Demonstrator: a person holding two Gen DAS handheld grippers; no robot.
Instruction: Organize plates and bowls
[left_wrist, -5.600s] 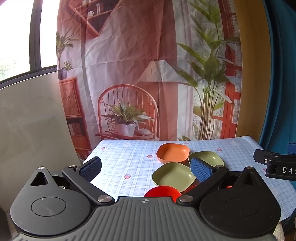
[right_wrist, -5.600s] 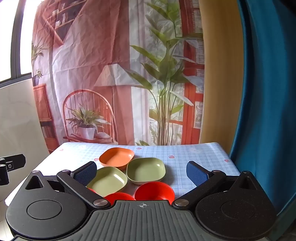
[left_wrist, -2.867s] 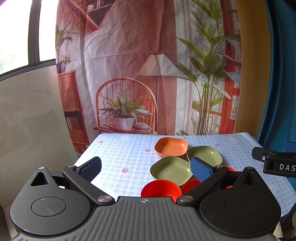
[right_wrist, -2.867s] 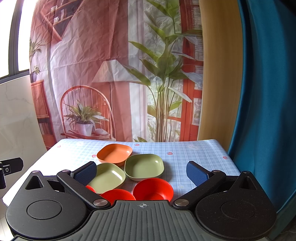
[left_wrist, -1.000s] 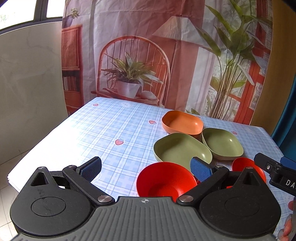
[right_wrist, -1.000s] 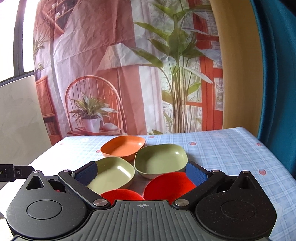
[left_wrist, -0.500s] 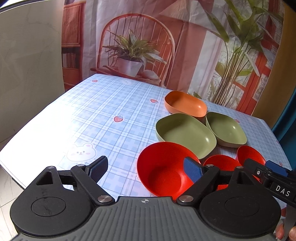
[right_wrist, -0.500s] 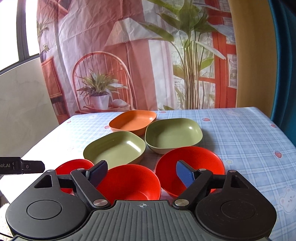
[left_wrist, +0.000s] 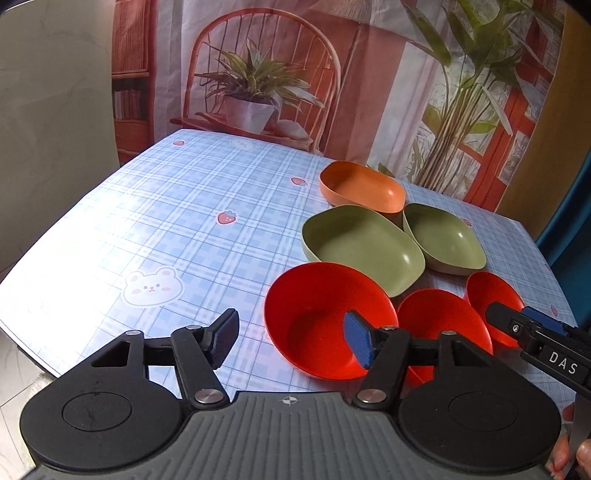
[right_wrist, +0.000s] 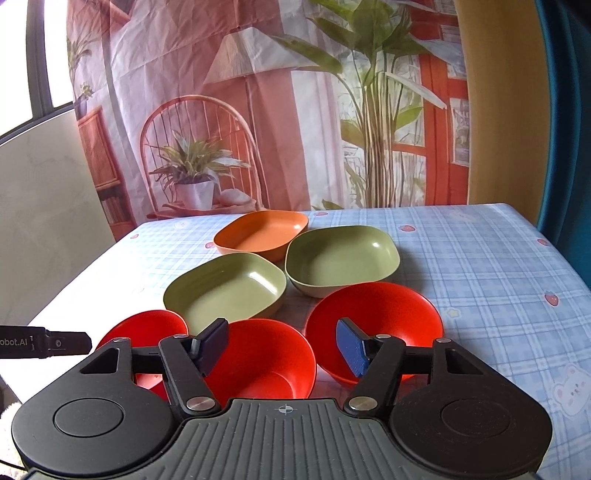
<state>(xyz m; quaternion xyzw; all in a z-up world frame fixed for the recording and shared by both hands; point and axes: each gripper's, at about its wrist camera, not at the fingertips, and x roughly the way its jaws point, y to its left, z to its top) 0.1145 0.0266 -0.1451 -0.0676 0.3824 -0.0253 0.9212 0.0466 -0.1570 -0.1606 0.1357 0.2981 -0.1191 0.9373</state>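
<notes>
Three red bowls stand in a row near the table's front edge. My left gripper (left_wrist: 291, 339) hangs over the leftmost red bowl (left_wrist: 317, 314); its jaws are closing, the bowl's left rim lies between them, and neither pad touches it. My right gripper (right_wrist: 281, 347) hovers over the middle red bowl (right_wrist: 262, 362) with jaws closing and the pads clear of it. Its right finger (right_wrist: 351, 350) is over the rim of the rightmost red bowl (right_wrist: 380, 314). Behind sit two green dishes (right_wrist: 229, 288) (right_wrist: 343, 254) and an orange dish (right_wrist: 262, 232).
The checked tablecloth (left_wrist: 166, 229) reaches left of the bowls, with the table's edge close below my left gripper. A printed backdrop hangs behind the table and a blue curtain (right_wrist: 569, 110) at the right. A person's fingers (left_wrist: 569, 454) show at the lower right.
Both grippers have tipped down toward the red bowls and their jaws have narrowed from wide open. The left one has sunk closer to the leftmost red bowl.
</notes>
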